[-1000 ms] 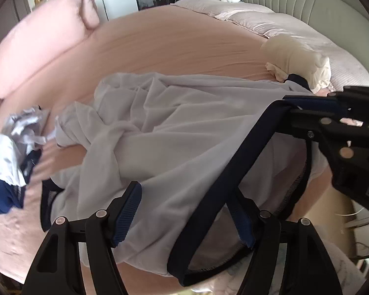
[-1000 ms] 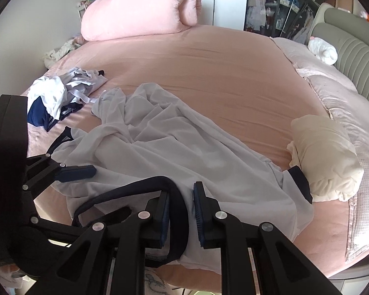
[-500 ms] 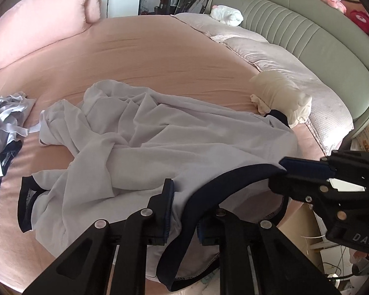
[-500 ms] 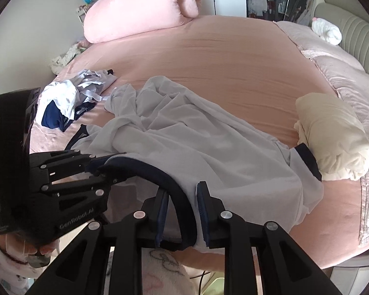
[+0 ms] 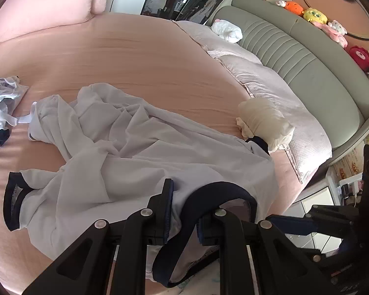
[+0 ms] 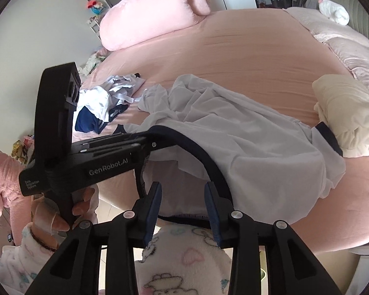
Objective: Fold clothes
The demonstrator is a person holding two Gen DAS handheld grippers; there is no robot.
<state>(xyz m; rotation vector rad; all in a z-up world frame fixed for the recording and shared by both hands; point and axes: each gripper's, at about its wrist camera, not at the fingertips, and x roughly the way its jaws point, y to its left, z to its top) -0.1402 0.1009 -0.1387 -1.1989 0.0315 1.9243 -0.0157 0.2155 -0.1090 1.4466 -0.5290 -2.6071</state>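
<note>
The left hand-held gripper [image 5: 184,211] has clamped down — a second ago its jaws stood wide around the pale fabric, and now they are drawn narrow on the garment's navy band [image 5: 209,194], with white cloth and the dark trim pinched between the pads. In the right wrist view the same tool reaches in from the left with the band running straight out of its tip, so the grip looks real.

The right hand-held gripper [image 6: 182,205] has gone the other way. It was nipped close on that band a moment back; its jaws have just been opening, and now the blue pads stand apart with nothing between them. The band passes just beyond the right-hand pad [image 6: 212,211]. I would judge this a handover: the left takes the collar or hem edge, and the right lets go to find a second hold.

Beyond the tools, the white garment [image 6: 246,147] lies rumpled across the near part of the pink bed [image 5: 140,56], its near edge lifted off the sheet where the left holds it. One navy cuff [image 5: 12,196] lies flat toward the left; another dark cuff touches the cream bundle [image 5: 265,120] near the headboard. A second heap of white and navy clothes [image 6: 103,105] waits further off.

So no fold is made yet — the piece still wants spreading, and the right needs a fresh grip along the band.
</note>
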